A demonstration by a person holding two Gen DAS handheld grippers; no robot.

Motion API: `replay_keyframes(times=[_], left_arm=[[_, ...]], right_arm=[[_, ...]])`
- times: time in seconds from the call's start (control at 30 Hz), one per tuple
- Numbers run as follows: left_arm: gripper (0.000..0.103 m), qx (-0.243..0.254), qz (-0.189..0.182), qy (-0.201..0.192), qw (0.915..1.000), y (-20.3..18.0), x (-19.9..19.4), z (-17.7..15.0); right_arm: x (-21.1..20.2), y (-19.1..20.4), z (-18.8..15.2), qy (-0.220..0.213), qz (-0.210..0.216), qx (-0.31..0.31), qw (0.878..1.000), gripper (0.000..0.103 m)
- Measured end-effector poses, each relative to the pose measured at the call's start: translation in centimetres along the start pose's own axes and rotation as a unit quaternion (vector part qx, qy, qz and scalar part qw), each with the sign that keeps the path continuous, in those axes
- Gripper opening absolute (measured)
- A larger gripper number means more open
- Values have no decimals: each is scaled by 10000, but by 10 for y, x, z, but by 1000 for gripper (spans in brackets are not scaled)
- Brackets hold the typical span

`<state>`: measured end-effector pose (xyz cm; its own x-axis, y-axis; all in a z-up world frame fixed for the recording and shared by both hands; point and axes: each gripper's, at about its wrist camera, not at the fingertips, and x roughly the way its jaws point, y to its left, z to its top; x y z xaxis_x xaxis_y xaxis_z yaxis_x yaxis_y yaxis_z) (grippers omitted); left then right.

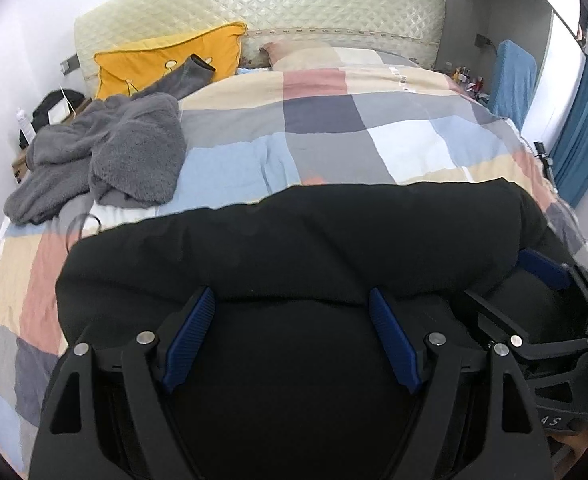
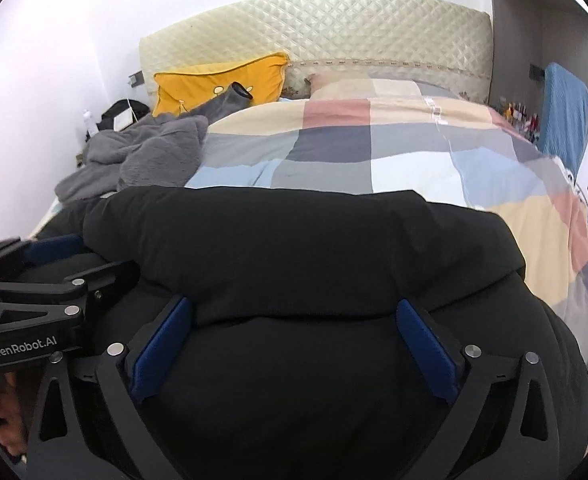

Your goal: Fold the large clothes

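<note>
A large black padded garment [image 1: 294, 240] lies across the near end of the bed, its upper part folded back toward me into a thick roll. My left gripper [image 1: 291, 308] straddles that folded edge with its blue pads wide apart, and the bulky fabric fills the gap between them. In the right wrist view the right gripper [image 2: 294, 316] stands over the same garment [image 2: 294, 240] with its pads spread wider and not pressing the cloth. The two grippers sit side by side: the right one [image 1: 534, 292] at the left view's edge, the left one [image 2: 81, 258] at the right view's edge.
The bed has a checked duvet [image 1: 334, 128] and a quilted cream headboard [image 1: 273, 0]. A grey fleece garment [image 1: 125, 148] is heaped at the left, below a yellow pillow [image 1: 165, 60]. A blue-covered chair [image 1: 512, 76] stands at the right. A person's hand [image 2: 5, 420] grips the left tool.
</note>
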<state>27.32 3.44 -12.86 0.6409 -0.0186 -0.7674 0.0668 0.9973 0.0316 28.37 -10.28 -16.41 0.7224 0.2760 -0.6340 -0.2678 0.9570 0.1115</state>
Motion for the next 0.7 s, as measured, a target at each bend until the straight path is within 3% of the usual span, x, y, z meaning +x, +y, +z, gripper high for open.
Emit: replay_keyframes(times=[0.3,0.5,0.7], left_arm=[[79,-84,114,-58,9999,9,36,22],[80,-214,158,0,9996,19,59,34],[81,-269,113,-47,9996,30,65,32]], right_arm=[[43,-6,22,67,-26,-41,10000,103],[68,-1,35,151,-156,-402,9990,103],[68,-7,32,-10,-130,-587,9982,103]])
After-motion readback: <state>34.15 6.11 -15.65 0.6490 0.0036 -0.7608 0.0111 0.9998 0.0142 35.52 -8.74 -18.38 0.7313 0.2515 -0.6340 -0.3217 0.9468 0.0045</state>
